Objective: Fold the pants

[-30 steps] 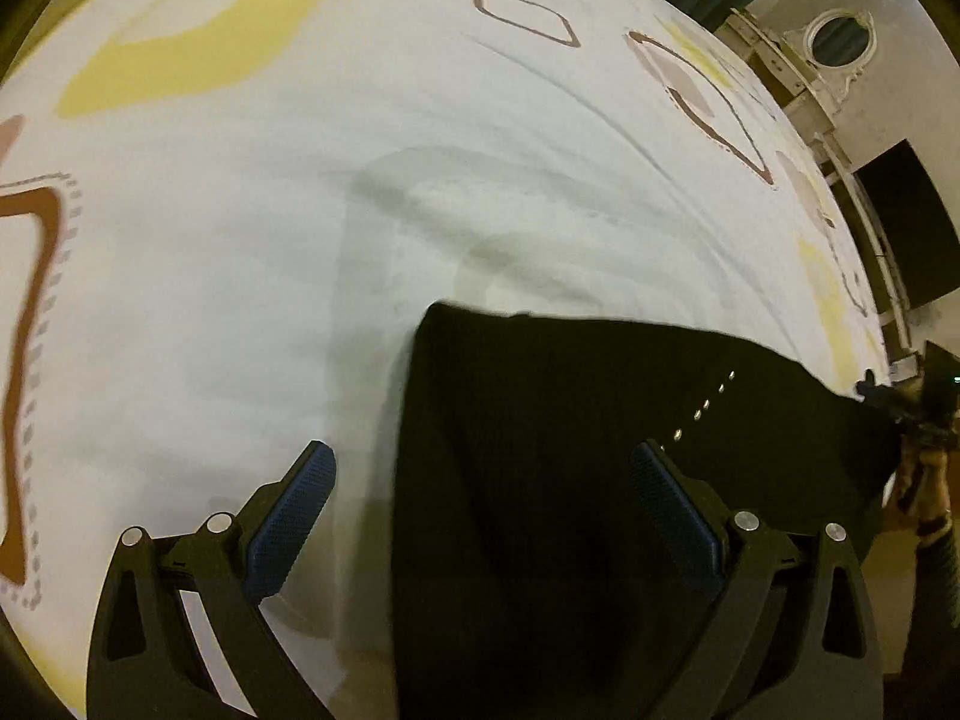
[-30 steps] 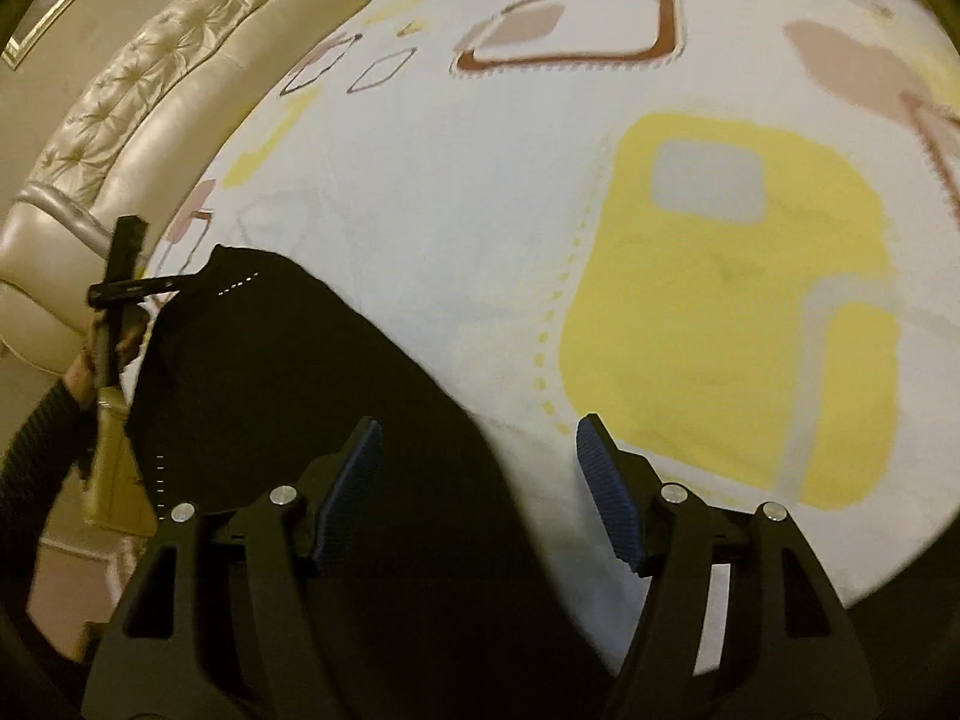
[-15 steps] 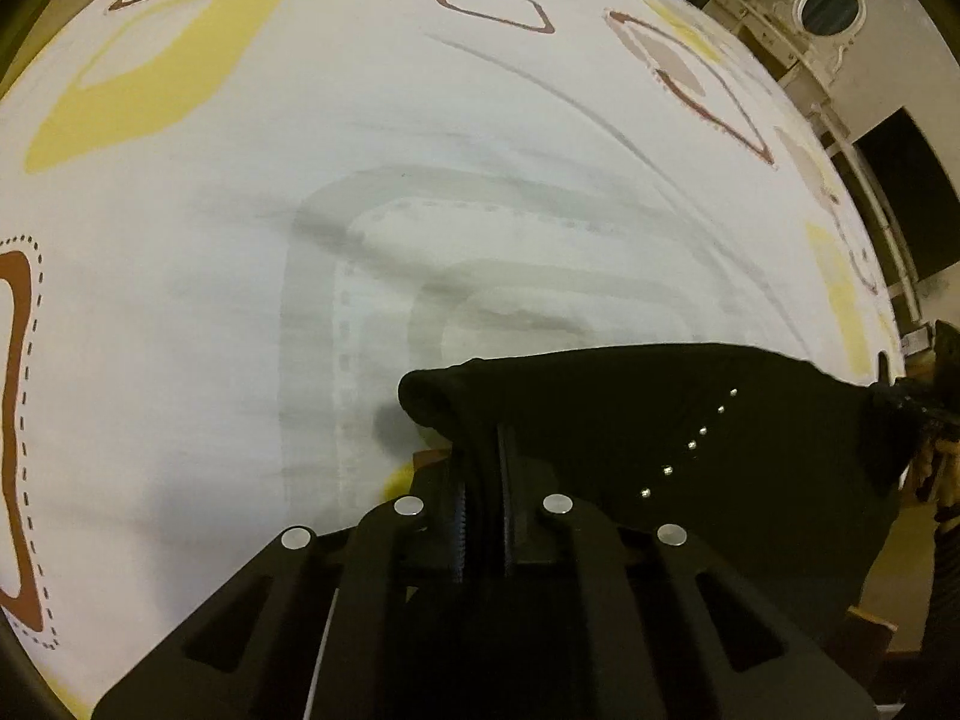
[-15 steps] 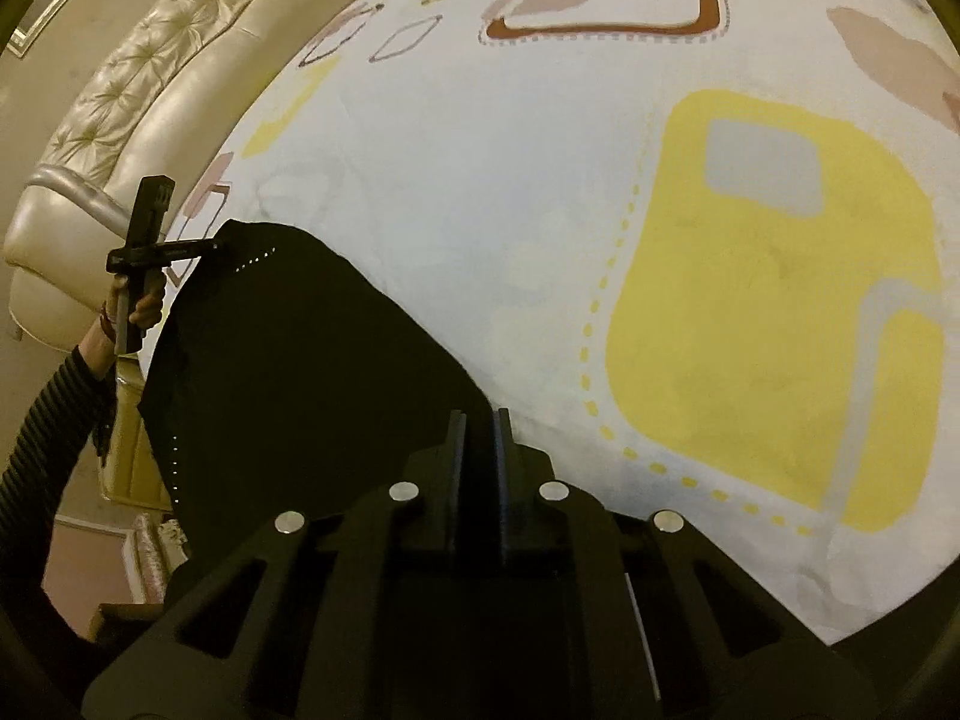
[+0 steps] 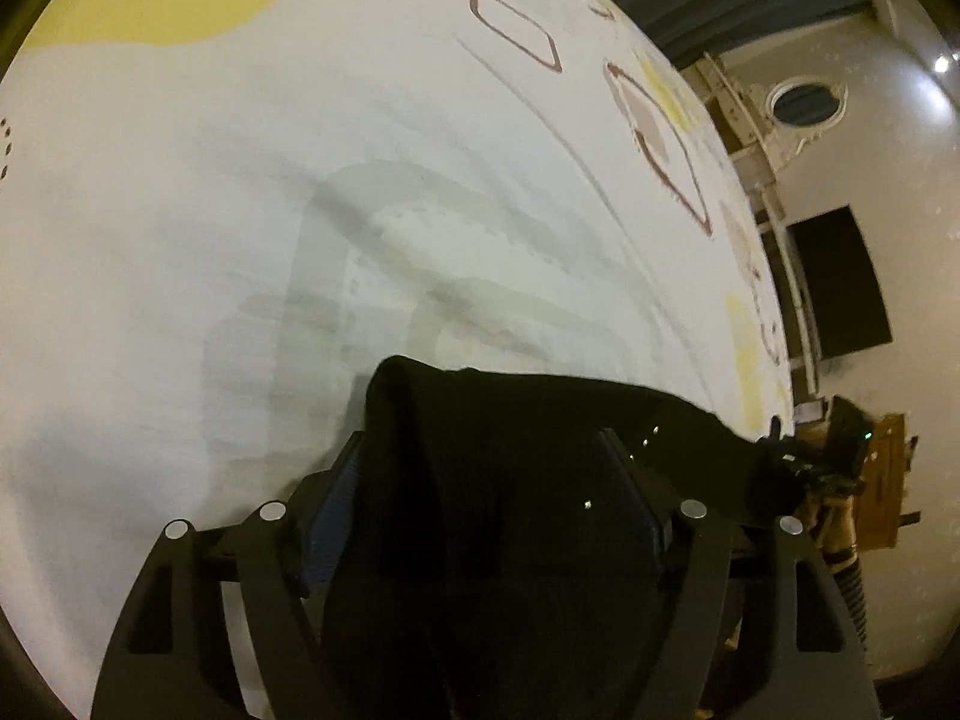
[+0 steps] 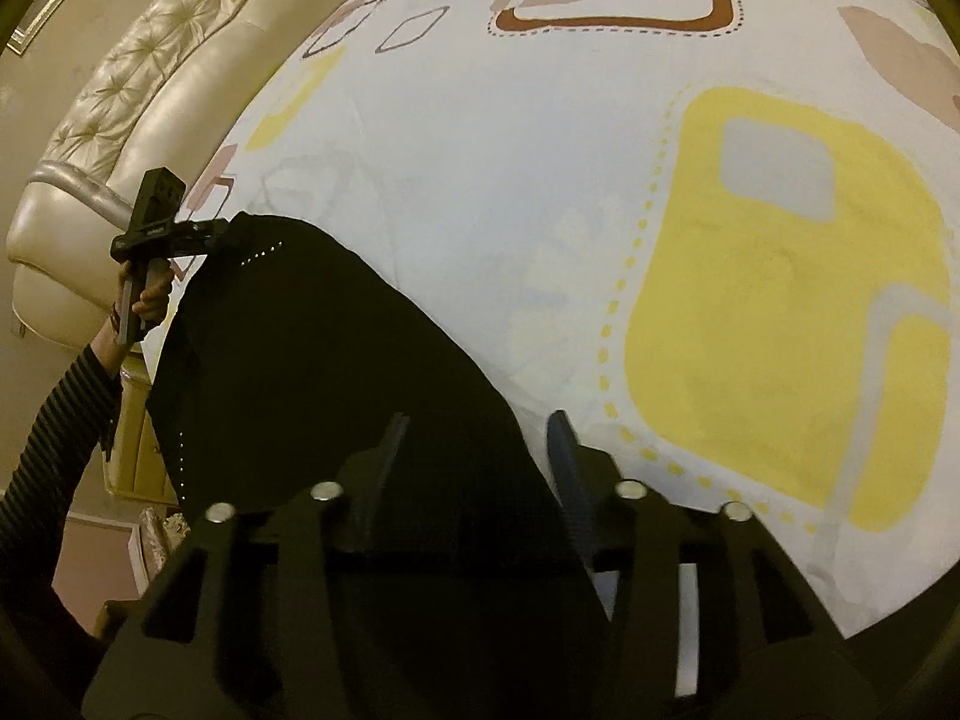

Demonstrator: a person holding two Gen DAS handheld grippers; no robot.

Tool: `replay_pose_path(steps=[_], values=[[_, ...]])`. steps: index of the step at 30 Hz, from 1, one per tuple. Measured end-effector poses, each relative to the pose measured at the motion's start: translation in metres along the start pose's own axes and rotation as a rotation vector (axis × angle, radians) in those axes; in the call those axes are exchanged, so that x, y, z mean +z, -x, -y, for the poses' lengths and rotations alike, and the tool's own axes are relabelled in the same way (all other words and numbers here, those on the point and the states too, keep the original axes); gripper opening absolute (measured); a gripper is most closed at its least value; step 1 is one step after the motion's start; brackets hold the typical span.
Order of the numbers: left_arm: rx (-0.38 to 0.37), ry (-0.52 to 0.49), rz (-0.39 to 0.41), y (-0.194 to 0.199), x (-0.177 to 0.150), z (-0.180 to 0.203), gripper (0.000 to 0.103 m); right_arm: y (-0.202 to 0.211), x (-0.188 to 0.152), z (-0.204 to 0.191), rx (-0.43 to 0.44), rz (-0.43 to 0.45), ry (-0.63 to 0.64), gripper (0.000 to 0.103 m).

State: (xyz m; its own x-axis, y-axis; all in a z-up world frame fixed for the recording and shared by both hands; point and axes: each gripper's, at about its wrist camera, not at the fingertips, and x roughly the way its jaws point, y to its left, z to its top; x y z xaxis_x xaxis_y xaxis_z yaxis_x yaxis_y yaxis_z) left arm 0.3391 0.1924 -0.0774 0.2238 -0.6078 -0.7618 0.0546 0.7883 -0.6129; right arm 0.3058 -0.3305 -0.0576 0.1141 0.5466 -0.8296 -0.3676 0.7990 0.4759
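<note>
Between your left gripper's spread fingers and your right gripper's equally parted ones, the black pants drape unpinched over the bed, so lifting now likely lets the cloth slide out and the fold collapse.

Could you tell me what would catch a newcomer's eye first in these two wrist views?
The black fabric pants with a row of small shiny studs dominate, draped across the white bedspread with yellow and brown shapes. Each open claw, left claw and right claw, straddles the cloth. A cream tufted headboard curves along the right view's upper left.
</note>
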Motion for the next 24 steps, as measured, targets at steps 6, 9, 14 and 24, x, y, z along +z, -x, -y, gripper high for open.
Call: replay_pose_path(steps=[6, 9, 14, 24], values=[[0.103, -0.042, 0.005, -0.010, 0.003, 0.011, 0.031, -0.016, 0.005, -0.006, 0.032, -0.028, 0.006, 0.008], [0.124, -0.049, -0.008, -0.012, 0.006, 0.012, 0.006, -0.012, 0.005, -0.012, -0.018, -0.007, 0.027, 0.008], [0.106, -0.107, 0.112, 0.011, 0.003, 0.031, 0.006, 0.013, 0.002, -0.016, -0.038, 0.096, 0.017, 0.007], [-0.046, -0.178, 0.284, 0.085, -0.052, 0.078, 0.005, 0.067, -0.051, -0.078, -0.075, 0.307, 0.118, 0.007]])
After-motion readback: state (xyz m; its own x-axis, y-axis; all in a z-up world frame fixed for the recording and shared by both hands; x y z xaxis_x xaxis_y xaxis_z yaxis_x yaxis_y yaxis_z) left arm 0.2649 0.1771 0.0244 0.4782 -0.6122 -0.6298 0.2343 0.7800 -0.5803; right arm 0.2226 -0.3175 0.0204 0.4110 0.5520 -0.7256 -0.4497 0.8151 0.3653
